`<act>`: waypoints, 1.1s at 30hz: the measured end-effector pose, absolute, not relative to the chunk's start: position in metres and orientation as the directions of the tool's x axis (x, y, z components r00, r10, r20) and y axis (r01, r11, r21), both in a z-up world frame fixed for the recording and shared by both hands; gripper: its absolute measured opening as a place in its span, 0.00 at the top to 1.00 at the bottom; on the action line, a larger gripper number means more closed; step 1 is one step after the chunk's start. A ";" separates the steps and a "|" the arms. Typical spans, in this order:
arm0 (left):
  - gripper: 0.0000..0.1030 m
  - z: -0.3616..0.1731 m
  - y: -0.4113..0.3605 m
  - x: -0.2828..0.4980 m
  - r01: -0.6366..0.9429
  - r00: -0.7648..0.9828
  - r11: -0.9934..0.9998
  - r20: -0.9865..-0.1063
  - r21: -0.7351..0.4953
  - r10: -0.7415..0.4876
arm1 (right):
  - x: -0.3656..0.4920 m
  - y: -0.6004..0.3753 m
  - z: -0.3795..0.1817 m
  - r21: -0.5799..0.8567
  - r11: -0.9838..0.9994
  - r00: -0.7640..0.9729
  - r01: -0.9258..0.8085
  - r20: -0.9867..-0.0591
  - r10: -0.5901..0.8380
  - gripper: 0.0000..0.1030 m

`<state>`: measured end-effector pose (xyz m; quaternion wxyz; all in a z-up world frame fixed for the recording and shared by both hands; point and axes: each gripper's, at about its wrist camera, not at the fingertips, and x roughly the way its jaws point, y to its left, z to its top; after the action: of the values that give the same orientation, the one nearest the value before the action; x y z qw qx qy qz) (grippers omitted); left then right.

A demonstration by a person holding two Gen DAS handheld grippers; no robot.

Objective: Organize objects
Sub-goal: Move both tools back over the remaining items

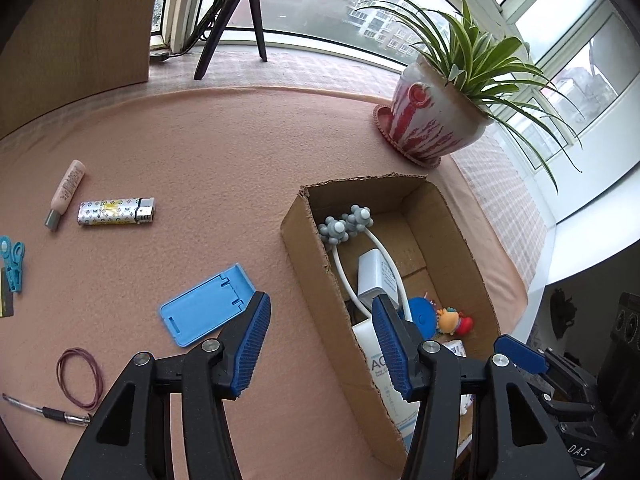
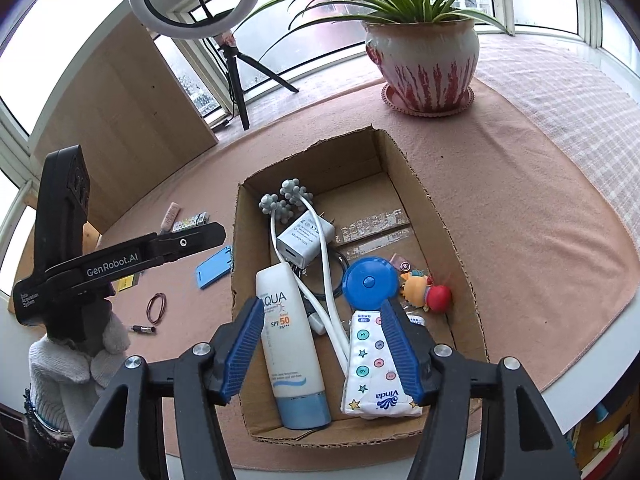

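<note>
A cardboard box (image 1: 308,240) (image 2: 436,208) stands on the pink table cloth. It holds a sunscreen tube (image 2: 290,344), a tissue pack (image 2: 374,368), a white charger (image 2: 304,240), a blue round case (image 2: 370,282), a grey-headed massager (image 1: 346,224) and a small doll (image 2: 426,292). My left gripper (image 1: 320,344) is open and empty, between the box's left wall and a blue phone stand (image 1: 206,304). My right gripper (image 2: 320,352) is open and empty above the near end of the box. Left of the box lie a lighter (image 1: 116,212), a pink tube (image 1: 66,194), blue clips (image 1: 12,264), a rubber band (image 1: 80,376) and a pen (image 1: 48,412).
A potted plant (image 1: 436,120) (image 2: 424,64) stands at the far right of the cloth. A ring light on a tripod (image 2: 196,0) stands on the window sill. A wooden panel (image 1: 76,32) closes the far left. The table edge (image 2: 580,368) runs close on the right.
</note>
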<state>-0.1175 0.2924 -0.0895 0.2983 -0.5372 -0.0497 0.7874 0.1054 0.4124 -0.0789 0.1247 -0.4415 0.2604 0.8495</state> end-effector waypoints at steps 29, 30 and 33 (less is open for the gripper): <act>0.45 -0.120 0.039 -0.135 -0.099 -0.360 -0.921 -0.850 -0.376 0.385 | -0.012 0.311 -0.086 0.318 -0.917 -0.531 -0.240 -0.834 -0.150 0.45; 0.45 -0.122 0.035 -0.136 -0.093 -0.359 -0.926 -0.855 -0.367 0.375 | -0.016 0.308 -0.087 0.319 -0.919 -0.530 -0.231 -0.834 -0.156 0.45; 0.45 -0.128 0.024 -0.140 -0.082 -0.355 -0.934 -0.866 -0.347 0.353 | -0.031 0.297 -0.091 0.289 -0.936 -0.518 -0.202 -0.842 -0.148 0.45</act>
<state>-0.1395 0.0240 -0.1277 0.1337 -0.5521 -0.1225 0.8138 -0.0312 0.2975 -0.0908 0.0156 -0.4907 0.1784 0.8527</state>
